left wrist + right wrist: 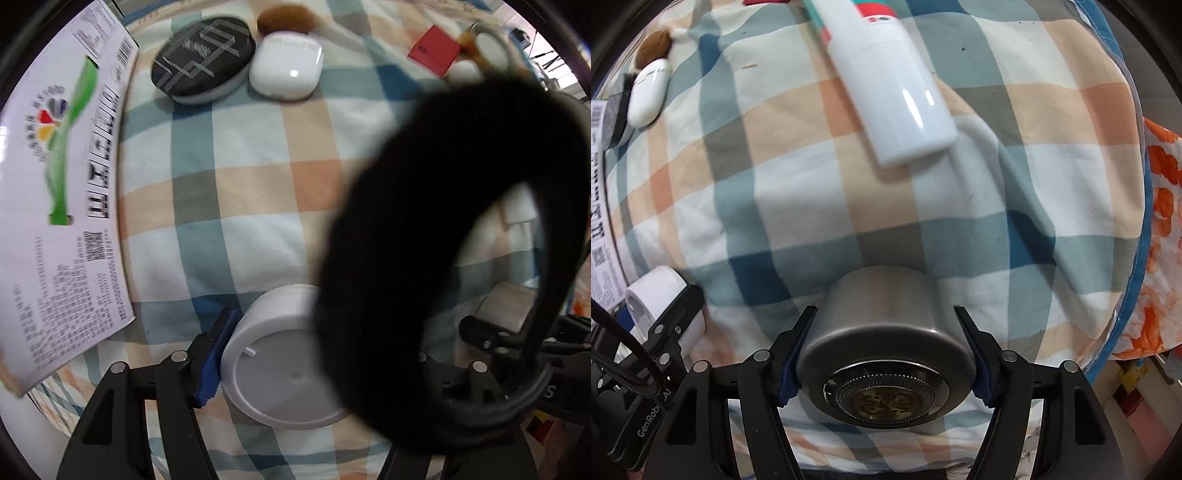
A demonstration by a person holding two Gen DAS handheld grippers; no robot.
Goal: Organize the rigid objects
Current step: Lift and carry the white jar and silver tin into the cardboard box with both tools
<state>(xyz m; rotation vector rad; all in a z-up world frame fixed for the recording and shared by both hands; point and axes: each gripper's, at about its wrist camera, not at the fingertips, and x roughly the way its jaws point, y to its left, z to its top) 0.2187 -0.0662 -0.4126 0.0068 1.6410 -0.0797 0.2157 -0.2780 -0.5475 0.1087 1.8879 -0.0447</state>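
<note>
left fingers (212, 354) grip white jar (280, 362).

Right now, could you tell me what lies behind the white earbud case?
Directly behind the white earbud case lies a brown oval object, touching or nearly so. The case hides its lower edge, so what it is stays unclear.

both grippers are matte black plastic with angular linkage arms — silver round screw heads sit at the pivots. the right gripper (882, 354) has ribbed blue pads (980, 384) lining its fingers. the left gripper (295, 365) shows one such blue pad (214, 362), white "genrobot.ai" lettering and a thick black cable (424, 258).
</note>
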